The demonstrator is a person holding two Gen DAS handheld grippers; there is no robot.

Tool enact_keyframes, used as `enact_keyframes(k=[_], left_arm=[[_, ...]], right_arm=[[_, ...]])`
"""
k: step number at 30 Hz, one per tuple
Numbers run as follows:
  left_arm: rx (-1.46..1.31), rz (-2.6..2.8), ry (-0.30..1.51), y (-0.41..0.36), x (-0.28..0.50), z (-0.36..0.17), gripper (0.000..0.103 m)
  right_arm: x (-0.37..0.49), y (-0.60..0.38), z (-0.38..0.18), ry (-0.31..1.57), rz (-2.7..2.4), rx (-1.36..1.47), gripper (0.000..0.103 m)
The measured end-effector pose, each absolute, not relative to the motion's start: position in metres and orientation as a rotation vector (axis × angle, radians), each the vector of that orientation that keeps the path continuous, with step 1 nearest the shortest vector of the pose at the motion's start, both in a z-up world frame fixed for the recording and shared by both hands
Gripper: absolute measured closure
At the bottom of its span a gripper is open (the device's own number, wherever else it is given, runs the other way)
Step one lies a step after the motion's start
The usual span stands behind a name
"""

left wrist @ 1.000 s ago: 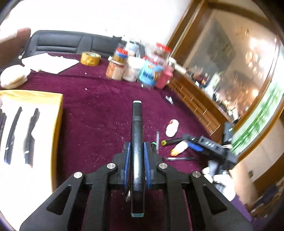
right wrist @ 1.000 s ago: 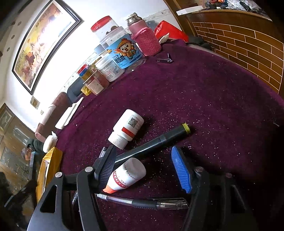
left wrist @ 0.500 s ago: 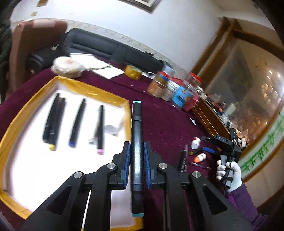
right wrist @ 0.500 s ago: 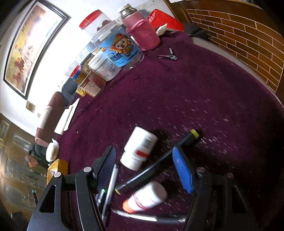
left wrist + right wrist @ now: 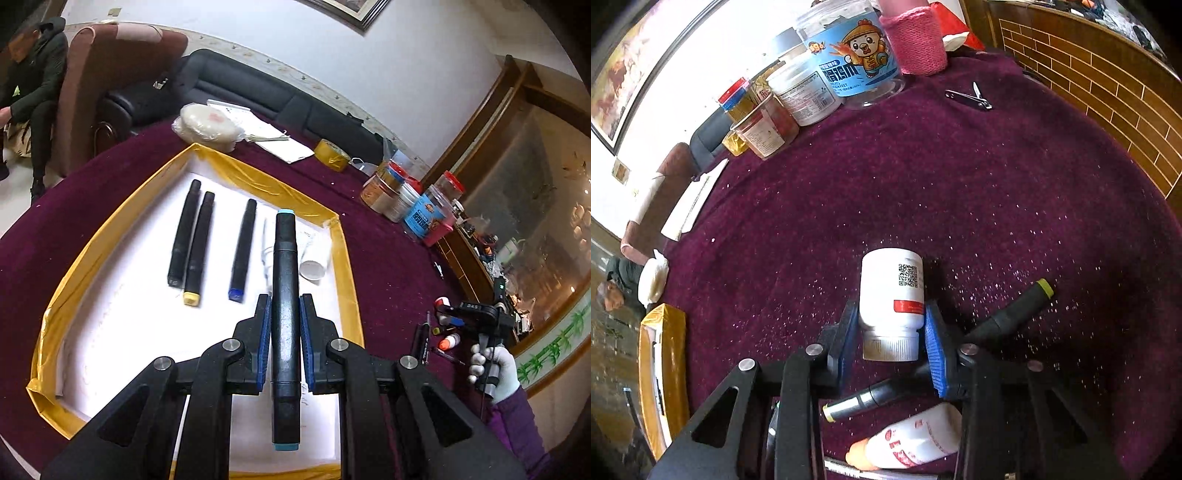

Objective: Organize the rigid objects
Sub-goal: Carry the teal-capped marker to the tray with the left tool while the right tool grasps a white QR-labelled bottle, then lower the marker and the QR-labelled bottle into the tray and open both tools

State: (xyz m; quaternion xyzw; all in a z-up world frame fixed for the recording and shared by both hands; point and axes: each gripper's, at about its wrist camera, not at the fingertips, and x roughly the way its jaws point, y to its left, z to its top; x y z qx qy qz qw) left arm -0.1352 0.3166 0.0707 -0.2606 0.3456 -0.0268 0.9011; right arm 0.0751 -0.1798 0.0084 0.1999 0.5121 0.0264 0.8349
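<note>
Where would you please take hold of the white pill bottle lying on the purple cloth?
Across its round body just above the ribbed cap, coming from the cap end: the pill bottle lies on its side, cap toward the right tongs, which are closing there.

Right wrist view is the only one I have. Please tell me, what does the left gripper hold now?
Observer: The left gripper is shut on a black marker with teal ends.
Operator: Over what is it?
Observer: Over the white tray with a gold rim.
Operator: What lies in the tray?
Observer: Three black markers show, lying roughly parallel, and a white cylinder, perhaps a bottle, lies near the right rim.
</note>
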Motion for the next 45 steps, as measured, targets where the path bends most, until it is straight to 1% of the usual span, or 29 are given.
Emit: enact_keyframes(k=[4, 8, 16, 23, 27, 31, 32, 36, 37, 41, 45], left_arm=[[-0.541, -0.027, 0.730, 0.324, -0.135, 0.067, 0.091], [-0.555, -0.008, 0.756, 0.330, -0.135, 0.061, 0.091], [-0.539, -0.049, 0.828, 0.310, -0.125, 0.048, 0.091], [-0.526, -0.031, 0.902, 0.298, -0.118, 0.032, 0.091], [-0.530, -0.019, 0.910, 0.298, -0.117, 0.029, 0.091], [-0.526, -0.017, 0.892, 0.300, -0.122, 0.033, 0.088], [-0.526, -0.014, 0.888, 0.301, -0.123, 0.034, 0.087], [-0.523, 0.007, 0.862, 0.307, -0.132, 0.040, 0.071], [-0.521, 0.016, 0.852, 0.309, -0.134, 0.043, 0.068], [-0.509, 0.048, 0.824, 0.316, -0.142, 0.049, 0.066], [-0.503, 0.082, 0.811, 0.319, -0.147, 0.052, 0.058]], right_arm=[[0.063, -0.183, 0.018, 1.068, 0.118, 0.506, 0.073], [0.047, -0.165, 0.037, 1.038, 0.227, 0.521, 0.073], [0.016, -0.076, 0.066, 1.043, 0.524, 0.510, 0.072], [-0.006, 0.016, 0.062, 1.125, 0.708, 0.430, 0.072], [-0.015, 0.056, 0.054, 1.169, 0.751, 0.387, 0.072], [-0.023, 0.085, 0.051, 1.191, 0.769, 0.341, 0.072], [-0.024, 0.090, 0.051, 1.193, 0.771, 0.332, 0.072], [-0.028, 0.108, 0.050, 1.197, 0.763, 0.284, 0.072], [-0.029, 0.110, 0.050, 1.198, 0.759, 0.273, 0.072], [-0.032, 0.119, 0.047, 1.198, 0.742, 0.234, 0.072], [-0.035, 0.137, 0.044, 1.203, 0.733, 0.181, 0.072]])
